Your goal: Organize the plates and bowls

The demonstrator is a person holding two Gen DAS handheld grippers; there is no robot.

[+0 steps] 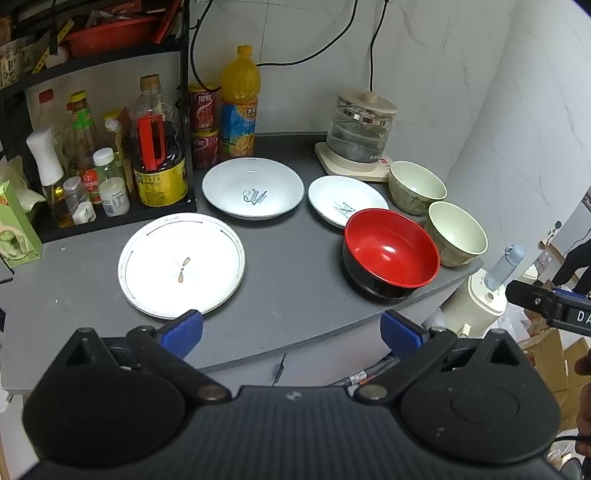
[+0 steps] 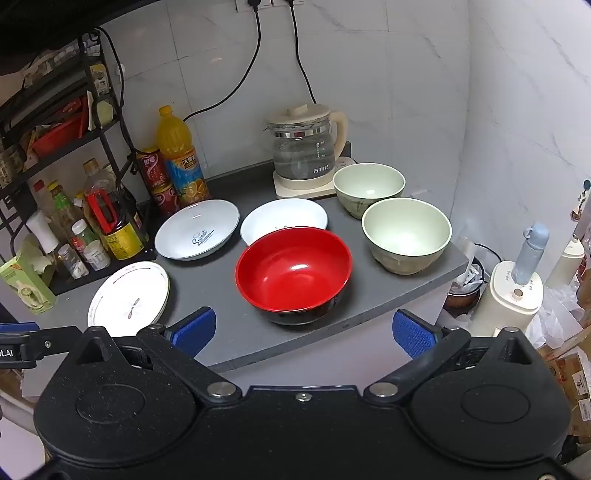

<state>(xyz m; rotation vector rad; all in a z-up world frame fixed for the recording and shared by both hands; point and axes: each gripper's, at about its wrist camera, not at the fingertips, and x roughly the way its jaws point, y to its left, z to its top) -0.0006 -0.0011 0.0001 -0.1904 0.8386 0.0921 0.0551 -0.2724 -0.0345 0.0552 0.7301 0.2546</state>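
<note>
Left gripper (image 1: 291,330) and right gripper (image 2: 303,330) held released, empty, short of the counter (image 1: 288,258) | plates (image 1: 181,264) and bowls (image 2: 293,273) spread singly, unstacked, so nothing judged sorted yet

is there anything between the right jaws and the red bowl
Nothing visible: the open right gripper faces the red-and-black bowl over bare grey countertop. The small white plate lies behind the bowl.

the red bowl (image 2: 293,275) is covering the near edge of the small white plate (image 2: 284,218). the rack's top shelf (image 1: 92,33) is running off the frame, its clutter blurring together.
</note>
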